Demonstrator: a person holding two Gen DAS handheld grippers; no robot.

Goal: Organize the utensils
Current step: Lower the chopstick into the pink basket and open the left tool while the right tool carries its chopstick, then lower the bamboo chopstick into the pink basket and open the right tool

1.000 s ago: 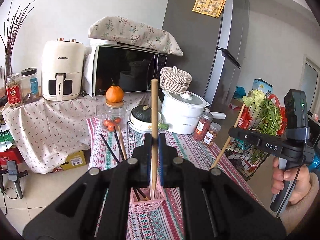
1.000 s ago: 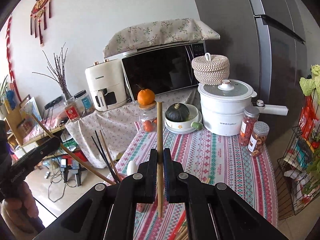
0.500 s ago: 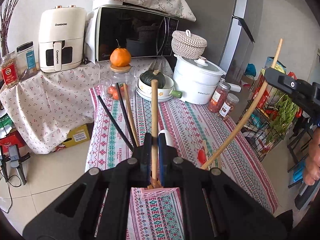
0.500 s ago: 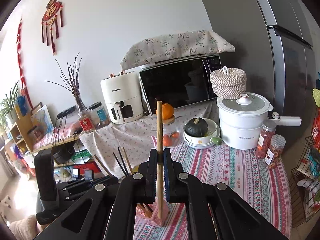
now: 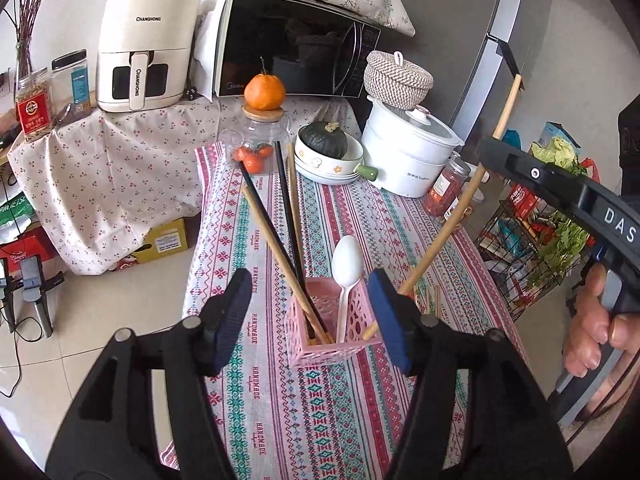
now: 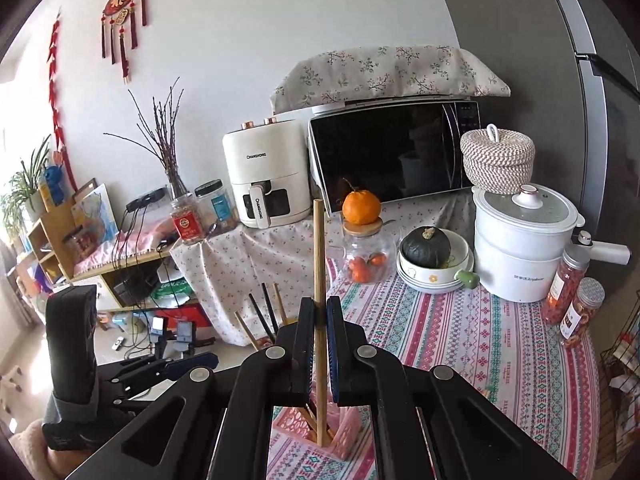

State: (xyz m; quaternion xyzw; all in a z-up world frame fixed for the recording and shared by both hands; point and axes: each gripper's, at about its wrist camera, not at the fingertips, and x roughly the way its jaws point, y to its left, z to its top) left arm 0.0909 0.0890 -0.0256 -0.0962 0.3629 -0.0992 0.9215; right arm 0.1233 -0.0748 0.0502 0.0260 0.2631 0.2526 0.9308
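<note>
1. Over the patterned tabletop (image 5: 256, 396): left gripper (image 5: 310, 316), fingers just spread apart, nothing between them; pink perforated plastic utensil basket (image 5: 304, 354) below holds wooden and black chopsticks and a white plastic spoon (image 5: 347, 264).
2. Right gripper (image 6: 319, 354), fingers clamped on a pale wooden chopstick (image 6: 319, 264), tip at the basket's mouth.
3. Risk: the light basket may tip if the tip catches its rim.
4. Obstruction: leaning chopsticks crowd the opening; loose chopsticks lie beside.

We see a pink lattice utensil holder (image 5: 328, 332), a white spoon (image 5: 347, 264), black and tan chopsticks (image 5: 286, 216), and a pink-and-teal striped tablecloth (image 5: 360, 216).
</note>
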